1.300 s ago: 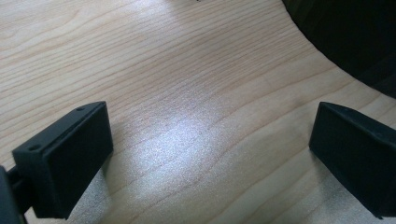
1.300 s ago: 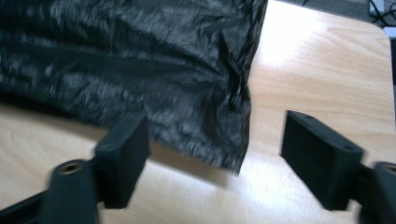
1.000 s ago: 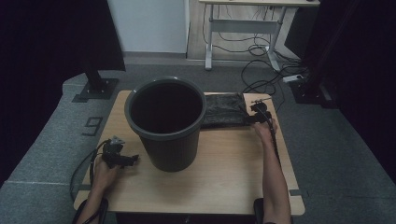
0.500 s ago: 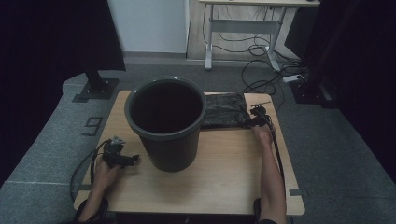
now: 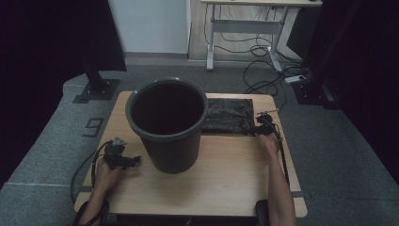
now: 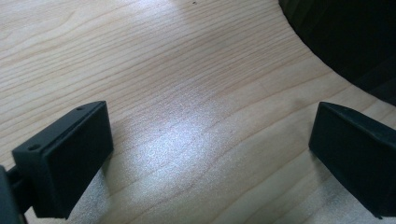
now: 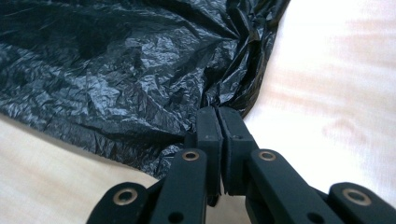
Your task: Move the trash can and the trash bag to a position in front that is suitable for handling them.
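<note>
My right gripper just closed, pinching the black bag edge. Left gripper sits open on the table, beside the bin.

A lab or recording studio: black curtains hang left and right, a stand base sits on grey carpet, and cables trail under a far desk.

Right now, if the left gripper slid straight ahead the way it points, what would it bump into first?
Probably the black bucket. The left gripper lies on the wooden table, its open jaws aimed at the bucket's lower wall, with bare wood between. Depth is hard to judge.
</note>
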Action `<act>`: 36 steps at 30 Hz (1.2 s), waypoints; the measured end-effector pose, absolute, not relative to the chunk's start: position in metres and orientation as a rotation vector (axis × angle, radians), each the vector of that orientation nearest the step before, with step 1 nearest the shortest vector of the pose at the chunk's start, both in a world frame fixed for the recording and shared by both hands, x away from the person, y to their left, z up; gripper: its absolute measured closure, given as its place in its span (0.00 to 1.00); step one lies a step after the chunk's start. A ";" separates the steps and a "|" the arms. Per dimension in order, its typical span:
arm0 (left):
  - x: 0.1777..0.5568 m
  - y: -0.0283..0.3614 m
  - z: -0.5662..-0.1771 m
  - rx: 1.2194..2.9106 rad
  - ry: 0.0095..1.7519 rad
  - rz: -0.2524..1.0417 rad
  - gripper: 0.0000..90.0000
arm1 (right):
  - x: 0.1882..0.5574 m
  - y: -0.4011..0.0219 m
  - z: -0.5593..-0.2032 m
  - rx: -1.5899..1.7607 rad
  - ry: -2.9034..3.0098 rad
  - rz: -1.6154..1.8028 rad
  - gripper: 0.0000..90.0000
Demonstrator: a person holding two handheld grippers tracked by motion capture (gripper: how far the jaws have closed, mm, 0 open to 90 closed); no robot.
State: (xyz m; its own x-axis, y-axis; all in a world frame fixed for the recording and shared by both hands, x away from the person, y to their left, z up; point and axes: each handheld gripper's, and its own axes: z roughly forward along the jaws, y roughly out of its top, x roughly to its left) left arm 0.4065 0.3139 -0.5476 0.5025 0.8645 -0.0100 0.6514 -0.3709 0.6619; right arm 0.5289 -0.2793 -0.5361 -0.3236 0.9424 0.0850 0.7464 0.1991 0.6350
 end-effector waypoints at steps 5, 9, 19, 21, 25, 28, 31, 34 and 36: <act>0.407 0.313 -0.548 2.136 1.243 0.458 0.00 | 0.501 -0.272 -0.535 1.539 2.175 0.813 0.97; 0.407 0.313 -0.547 2.138 1.243 0.457 0.00 | 0.481 -0.265 -0.535 1.501 2.194 0.780 0.97; 0.407 0.313 -0.547 2.141 1.242 0.457 0.00 | 0.416 -0.234 -0.533 1.415 2.244 0.739 0.97; 0.407 0.313 -0.547 2.141 1.242 0.457 0.00 | 0.399 -0.227 -0.533 1.418 2.259 0.762 0.97; 0.407 0.313 -0.547 2.142 1.240 0.455 0.00 | 0.374 -0.214 -0.532 1.369 2.307 0.769 0.93; 0.407 0.313 -0.547 2.142 1.239 0.456 0.00 | 0.367 -0.217 -0.523 1.363 2.299 0.779 0.70; 0.407 0.313 -0.547 2.142 1.239 0.455 0.00 | 0.375 -0.236 -0.507 1.419 2.211 0.813 0.53; 0.407 0.313 -0.547 2.141 1.239 0.455 0.00 | 0.398 -0.261 -0.501 1.496 2.130 0.790 0.43; 0.407 0.313 -0.547 2.141 1.239 0.455 0.00 | 0.417 -0.277 -0.502 1.562 2.107 0.778 0.40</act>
State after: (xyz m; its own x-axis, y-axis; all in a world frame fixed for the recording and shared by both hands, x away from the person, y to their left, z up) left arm 0.4068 0.3131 -0.5474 0.5014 0.8652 -0.0102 0.6529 -0.3706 0.6606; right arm 0.4169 -0.2771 -0.5020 -0.2933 0.9560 0.0078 0.7315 0.2191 0.6457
